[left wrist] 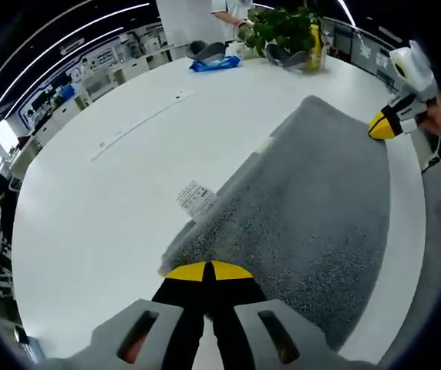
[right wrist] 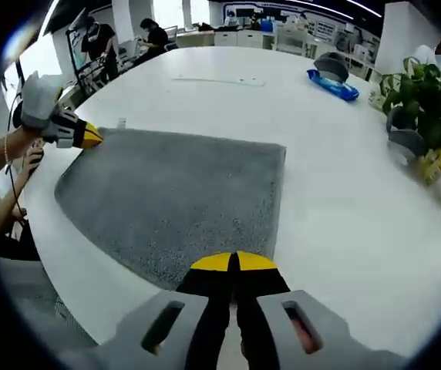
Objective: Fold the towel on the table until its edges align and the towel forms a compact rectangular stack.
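Note:
A grey towel (left wrist: 305,200) lies flat on the round white table (left wrist: 105,208), with a white label (left wrist: 196,199) at its edge. My left gripper (left wrist: 209,271) has its yellow tips pressed together on the towel's near corner. In the same view my right gripper (left wrist: 382,125) pinches the far corner. In the right gripper view the towel (right wrist: 174,193) spreads out ahead. There my right gripper (right wrist: 233,262) is shut on its near corner, and my left gripper (right wrist: 85,136) holds the corner at far left.
A potted plant (right wrist: 425,96) with a yellow pot, grey bowls (right wrist: 405,139) and a blue cloth (right wrist: 332,85) sit at the table's far side. The table edge (right wrist: 58,239) runs close beside the towel. A person's hand (right wrist: 5,154) holds the left gripper. Desks and people stand behind.

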Demonstrator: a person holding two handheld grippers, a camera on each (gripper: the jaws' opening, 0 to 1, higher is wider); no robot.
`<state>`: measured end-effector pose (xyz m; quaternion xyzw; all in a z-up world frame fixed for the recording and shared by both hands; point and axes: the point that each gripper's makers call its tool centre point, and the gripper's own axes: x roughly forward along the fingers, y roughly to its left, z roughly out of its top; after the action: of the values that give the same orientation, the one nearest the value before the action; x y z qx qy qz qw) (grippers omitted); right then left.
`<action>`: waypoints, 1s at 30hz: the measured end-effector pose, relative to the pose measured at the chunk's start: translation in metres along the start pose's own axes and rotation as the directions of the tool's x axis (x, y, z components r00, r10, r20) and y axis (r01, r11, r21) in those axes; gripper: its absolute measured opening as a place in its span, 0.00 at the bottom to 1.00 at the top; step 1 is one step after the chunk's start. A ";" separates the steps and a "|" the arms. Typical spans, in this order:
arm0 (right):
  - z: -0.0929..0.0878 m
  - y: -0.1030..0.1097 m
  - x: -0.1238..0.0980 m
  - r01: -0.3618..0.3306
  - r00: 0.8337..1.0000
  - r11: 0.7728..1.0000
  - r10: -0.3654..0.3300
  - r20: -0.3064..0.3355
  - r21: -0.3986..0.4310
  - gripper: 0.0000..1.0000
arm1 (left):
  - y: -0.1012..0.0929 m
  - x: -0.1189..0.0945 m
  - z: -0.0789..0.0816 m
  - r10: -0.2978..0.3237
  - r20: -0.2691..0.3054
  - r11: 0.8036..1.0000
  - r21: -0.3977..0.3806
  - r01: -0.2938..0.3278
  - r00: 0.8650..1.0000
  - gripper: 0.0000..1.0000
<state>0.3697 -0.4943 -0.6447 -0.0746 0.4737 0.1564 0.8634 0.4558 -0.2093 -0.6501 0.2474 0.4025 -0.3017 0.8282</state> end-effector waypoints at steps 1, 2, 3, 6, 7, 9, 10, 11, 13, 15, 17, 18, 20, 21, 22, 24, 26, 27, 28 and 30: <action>-0.004 0.001 0.001 -0.006 1.000 1.000 0.006 -0.010 0.008 0.00 | 0.000 0.000 0.000 -0.004 0.001 1.000 0.005 0.004 1.000 0.01; -0.006 0.002 0.002 -0.016 1.000 1.000 0.017 -0.024 0.019 0.00 | 0.001 0.002 0.000 -0.010 -0.002 1.000 0.005 0.010 1.000 0.01; -0.008 0.002 0.002 -0.018 0.999 1.000 0.018 -0.032 0.022 0.00 | 0.001 0.003 -0.001 -0.016 -0.001 1.000 0.003 0.016 1.000 0.01; -0.010 0.004 0.005 -0.013 0.998 1.000 0.013 -0.055 0.002 0.00 | 0.001 0.003 -0.001 -0.033 0.001 0.999 -0.005 0.033 0.999 0.01; -0.011 0.004 0.006 -0.009 0.998 1.000 0.009 -0.065 -0.010 0.00 | 0.001 0.004 -0.001 -0.036 0.003 0.999 -0.012 0.036 0.999 0.01; -0.012 0.005 0.008 0.001 0.997 0.999 -0.003 -0.074 -0.035 0.00 | 0.000 0.004 -0.001 -0.041 0.010 0.999 -0.018 0.041 0.999 0.01; -0.013 0.005 0.010 0.007 0.997 0.998 -0.012 -0.078 -0.067 0.00 | 0.000 0.004 -0.001 -0.044 0.014 0.999 -0.026 0.044 0.999 0.01; -0.012 0.005 0.011 0.010 0.997 0.995 -0.017 -0.073 -0.096 0.00 | 0.001 0.004 -0.002 -0.049 0.016 0.998 -0.033 0.049 0.999 0.01; -0.012 0.007 0.010 0.010 0.995 0.991 -0.024 -0.100 -0.135 0.00 | 0.001 0.004 -0.001 -0.057 0.014 0.997 -0.044 0.057 0.998 0.01; -0.012 0.007 0.011 0.011 0.994 0.985 -0.029 -0.106 -0.171 0.00 | 0.001 0.005 -0.001 -0.060 0.011 0.997 -0.048 0.061 0.998 0.01; -0.011 0.006 0.012 0.017 0.993 0.986 -0.036 -0.114 -0.165 0.00 | -0.001 0.004 -0.001 -0.063 0.009 0.997 -0.044 0.063 0.998 0.01; -0.011 0.006 0.012 0.021 0.992 0.988 -0.040 -0.121 -0.156 0.00 | -0.001 0.004 -0.001 -0.064 0.010 0.997 -0.038 0.064 0.998 0.01; -0.010 0.004 0.012 0.022 0.991 0.991 -0.039 -0.129 -0.135 0.00 | -0.001 0.004 -0.001 -0.061 0.010 0.998 -0.034 0.062 0.998 0.01; -0.010 0.003 0.012 0.019 0.991 0.992 -0.036 -0.129 -0.127 0.00 | -0.001 0.004 -0.001 -0.059 0.008 0.998 -0.036 0.059 0.998 0.01; -0.009 0.002 0.013 0.011 0.991 0.994 -0.025 -0.131 -0.106 0.00 | -0.001 0.004 -0.001 -0.055 0.006 0.998 -0.042 0.055 0.998 0.01; -0.009 0.001 0.013 -0.002 0.990 0.997 -0.009 -0.143 -0.075 0.00 | -0.002 0.003 -0.002 -0.047 0.002 0.997 -0.061 0.047 0.999 0.01; -0.009 0.002 0.013 -0.014 0.987 0.997 0.001 -0.159 -0.078 0.00 | -0.004 0.003 -0.002 -0.039 -0.004 0.998 -0.051 0.039 0.999 0.01; -0.010 0.002 0.013 -0.020 0.986 0.996 0.006 -0.167 -0.085 0.00 | -0.006 0.002 -0.003 -0.032 -0.009 0.999 -0.039 0.032 0.999 0.01; -0.010 0.002 0.014 -0.028 0.984 0.995 0.010 -0.176 -0.100 0.00 | -0.006 0.002 -0.003 -0.029 -0.012 0.999 -0.031 0.029 1.000 0.01; -0.009 0.001 0.014 -0.034 0.983 0.993 0.014 -0.183 -0.112 0.00 | -0.009 0.000 -0.004 -0.024 -0.017 0.999 -0.025 0.024 1.000 0.01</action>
<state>0.3695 -0.4925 -0.6613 -0.1322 0.5419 0.1862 0.8088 0.4476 -0.2126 -0.6539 0.2347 0.4165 -0.3044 0.8239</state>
